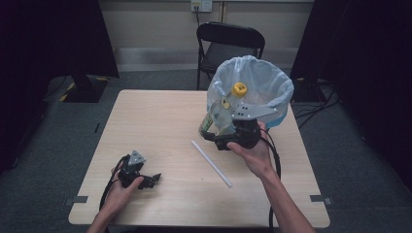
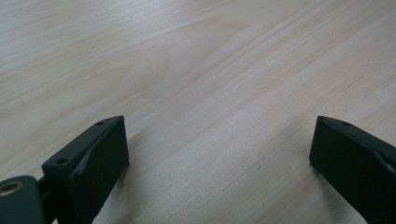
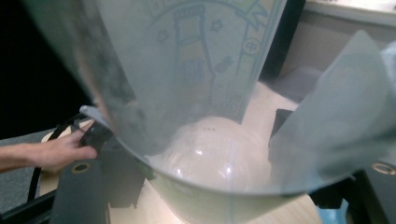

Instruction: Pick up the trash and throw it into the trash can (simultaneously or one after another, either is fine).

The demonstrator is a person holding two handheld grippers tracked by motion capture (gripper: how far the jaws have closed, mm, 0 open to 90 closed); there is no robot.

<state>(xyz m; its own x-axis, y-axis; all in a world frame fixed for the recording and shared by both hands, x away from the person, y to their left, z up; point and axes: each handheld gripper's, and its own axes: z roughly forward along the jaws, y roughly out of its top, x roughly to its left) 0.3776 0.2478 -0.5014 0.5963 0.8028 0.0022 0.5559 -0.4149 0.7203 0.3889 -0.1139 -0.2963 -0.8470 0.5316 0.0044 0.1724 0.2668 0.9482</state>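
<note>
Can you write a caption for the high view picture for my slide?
Right gripper lifts a clear yellow-capped plastic bottle beside a bag-lined bin; left gripper rests open on the wooden table.

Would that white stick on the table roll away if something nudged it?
Probably. The white stick looks round, thin and straight, lying loose on the smooth wooden table, so a sideways push would likely roll it. It seems light and possibly hollow, like a straw.

In the right gripper view, the clear plastic bottle with a printed label (image 3: 205,93) sits so close between the black jaws that it blurs, its top cut off by the upper edge. It hides most of both jaws. In the left gripper view, the left gripper (image 2: 219,154) jaws run off the bottom edge.
</note>
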